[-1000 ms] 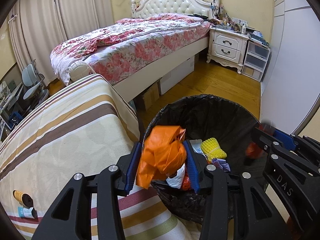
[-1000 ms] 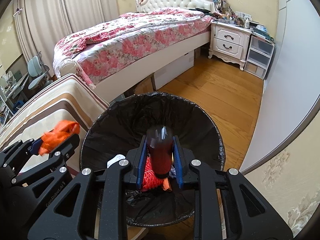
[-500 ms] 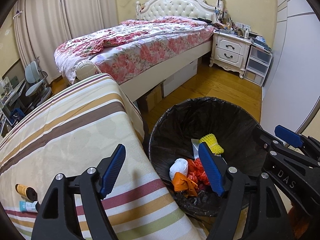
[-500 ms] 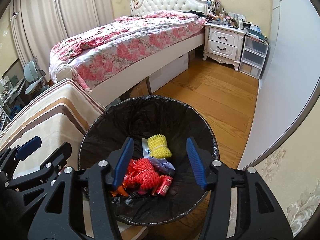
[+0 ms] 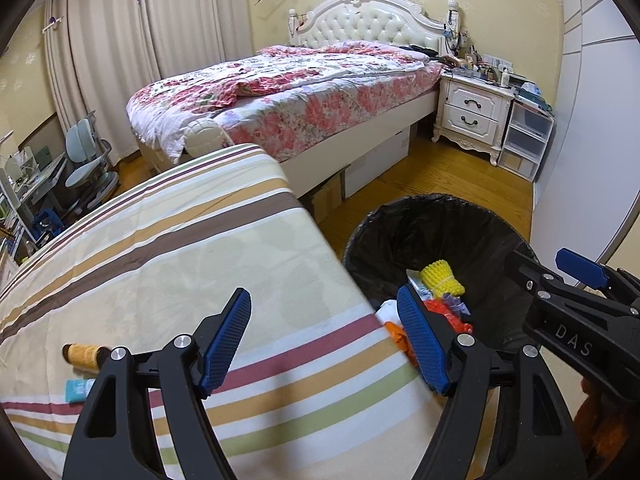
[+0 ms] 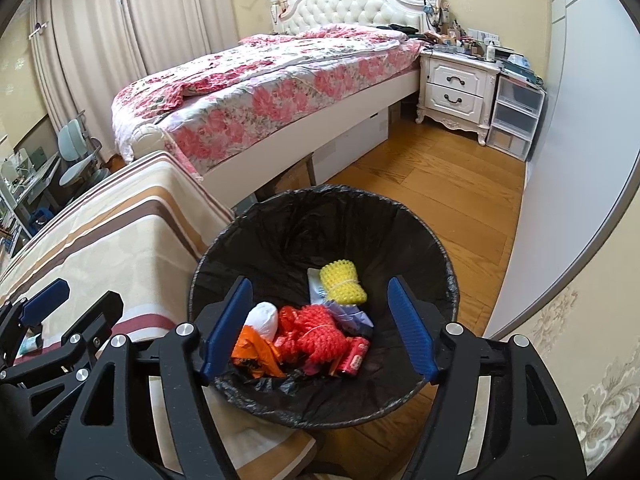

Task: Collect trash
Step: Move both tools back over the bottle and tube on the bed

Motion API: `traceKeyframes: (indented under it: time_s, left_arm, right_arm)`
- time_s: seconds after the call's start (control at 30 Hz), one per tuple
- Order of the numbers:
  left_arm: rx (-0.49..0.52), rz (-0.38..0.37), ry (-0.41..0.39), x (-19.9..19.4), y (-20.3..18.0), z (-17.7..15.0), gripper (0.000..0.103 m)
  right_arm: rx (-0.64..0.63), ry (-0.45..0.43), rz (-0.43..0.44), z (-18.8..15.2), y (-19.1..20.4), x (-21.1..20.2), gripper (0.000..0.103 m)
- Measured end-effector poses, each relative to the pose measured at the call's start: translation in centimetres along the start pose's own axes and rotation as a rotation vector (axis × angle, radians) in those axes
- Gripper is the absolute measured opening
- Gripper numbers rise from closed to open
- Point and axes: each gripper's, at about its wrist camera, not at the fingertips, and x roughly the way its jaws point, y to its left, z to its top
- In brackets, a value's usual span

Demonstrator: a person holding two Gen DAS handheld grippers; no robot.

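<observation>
Below, trash (image 6: 312, 332) lies in the bin (image 6: 420, 216) under the opening, empty right gripper (image 6: 320, 324).

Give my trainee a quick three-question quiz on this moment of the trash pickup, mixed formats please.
1. True or false: the yellow mesh bundle lies inside the black-lined bin.
2. Multiple choice: what is between the jaws of the left gripper? A) an orange bag B) a red can C) nothing
3. Fill in: the small brown bottle and the blue tube lie on the ______ bedspread.

Key: 1 true; 2 C; 3 striped.
</observation>
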Motion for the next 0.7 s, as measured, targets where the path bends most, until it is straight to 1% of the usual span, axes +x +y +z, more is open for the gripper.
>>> traceKeyframes:
  time_s: [0.23, 0.5, 0.7]
  left_arm:
    - [-0.034, 0.053, 0.018, -1.8, 3.3, -2.3, 0.073]
    - [-0.108, 0.12, 0.057, -3.0, 7.4, -5.0, 0.073]
    - [-0.179, 0.174, 0.098, -3.7, 11.3, -7.1, 0.073]
  right_arm:
    - [-0.054, 0.011, 0.051, -1.1, 3.3, -0.9, 0.069]
    - [-0.135, 0.034, 0.113, -2.3, 7.8, -1.3, 0.069]
    - [-0.184, 0.043, 0.141, -3.0, 10.6, -1.5, 0.07]
